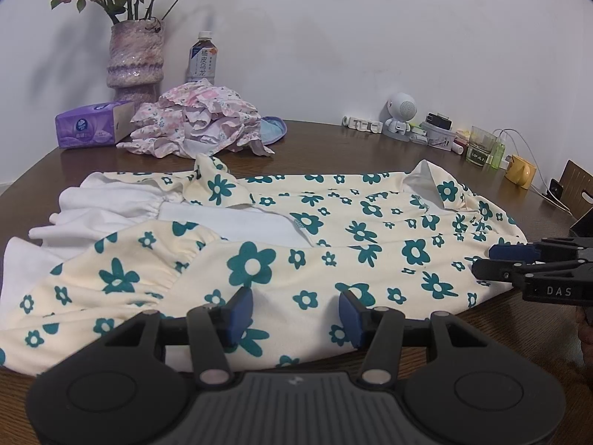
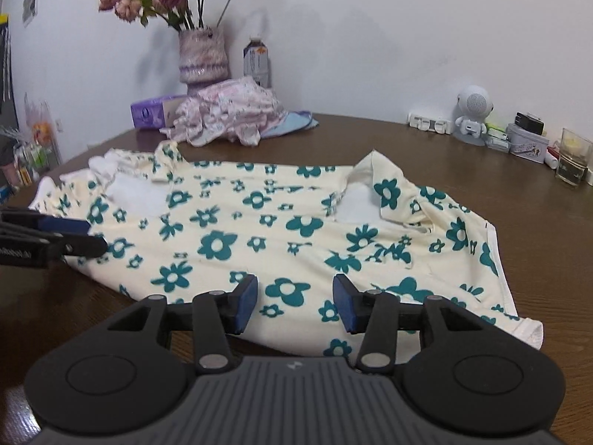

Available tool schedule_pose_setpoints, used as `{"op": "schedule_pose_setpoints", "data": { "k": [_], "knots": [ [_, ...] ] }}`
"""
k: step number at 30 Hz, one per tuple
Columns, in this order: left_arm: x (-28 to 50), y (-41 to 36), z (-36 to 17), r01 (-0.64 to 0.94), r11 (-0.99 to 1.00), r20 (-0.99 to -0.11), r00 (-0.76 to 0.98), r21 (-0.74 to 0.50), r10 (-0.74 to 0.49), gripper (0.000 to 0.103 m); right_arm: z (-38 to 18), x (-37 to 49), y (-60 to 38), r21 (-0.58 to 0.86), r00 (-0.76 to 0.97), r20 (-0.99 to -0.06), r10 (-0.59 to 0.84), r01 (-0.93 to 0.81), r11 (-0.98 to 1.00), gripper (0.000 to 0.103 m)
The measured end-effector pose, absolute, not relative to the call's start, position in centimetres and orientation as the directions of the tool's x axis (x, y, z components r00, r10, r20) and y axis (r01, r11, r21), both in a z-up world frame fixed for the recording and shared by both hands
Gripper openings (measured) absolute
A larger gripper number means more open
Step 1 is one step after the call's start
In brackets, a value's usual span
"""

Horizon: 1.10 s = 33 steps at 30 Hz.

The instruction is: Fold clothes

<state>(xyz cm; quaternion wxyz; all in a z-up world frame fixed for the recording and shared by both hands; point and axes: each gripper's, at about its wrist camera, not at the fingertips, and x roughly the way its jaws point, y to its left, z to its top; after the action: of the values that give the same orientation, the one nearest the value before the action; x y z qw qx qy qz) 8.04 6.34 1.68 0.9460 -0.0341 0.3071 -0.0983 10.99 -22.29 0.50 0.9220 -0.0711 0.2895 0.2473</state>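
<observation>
Left wrist view: a cream dress [image 1: 296, 244] printed with teal flowers lies spread flat on a dark brown wood-grain worktop [image 1: 333, 141], its plain white lining showing at the gathered, ruffled end on the left. The cloth looks soft and matte, with small creases. The left tool [image 1: 294, 313] has its blue-padded jaws spread wide, holding nothing, poised over the near edge of the dress; whether the pads touch the cloth is not clear. The right tool [image 1: 485, 261] comes in from the right with its tips at the dress's right edge.

In the right wrist view the right tool [image 2: 294, 306] also stands wide open and empty over the near hem of the dress [image 2: 281, 230], while the left tool [image 2: 92, 239] reaches in from the left beside the ruffled end.

Behind the dress lies a crumpled heap of pink floral clothes [image 1: 200, 122], next to a purple tissue pack [image 1: 92, 124], a knobbly purple vase [image 1: 135, 59] with dried roses and a drink bottle [image 1: 202, 57]. A small white robot figure [image 1: 400, 115] stands by the wall.
</observation>
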Motion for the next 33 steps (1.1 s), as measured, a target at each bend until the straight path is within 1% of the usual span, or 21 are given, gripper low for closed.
{"op": "schedule_pose_setpoints", "data": {
  "k": [18,23,33],
  "knots": [
    [8.00,6.28,1.67,0.165,0.979,-0.574,0.793,-0.121,-0.204,0.051,0.00,11.22,-22.21,-0.016,0.712,-0.592,0.378,-0.479,0.878,0.052],
    [8.01,6.25,1.65,0.165,0.979,-0.574,0.793,-0.120,-0.203,0.051,-0.03,11.31,-22.26,-0.010,0.709,-0.594,0.380,-0.479,0.878,0.053],
    [7.97,6.25,1.65,0.164,0.979,-0.574,0.793,-0.118,-0.202,0.051,-0.12,11.42,-22.28,-0.001,0.710,-0.594,0.379,-0.472,0.882,0.057]
  ]
}}
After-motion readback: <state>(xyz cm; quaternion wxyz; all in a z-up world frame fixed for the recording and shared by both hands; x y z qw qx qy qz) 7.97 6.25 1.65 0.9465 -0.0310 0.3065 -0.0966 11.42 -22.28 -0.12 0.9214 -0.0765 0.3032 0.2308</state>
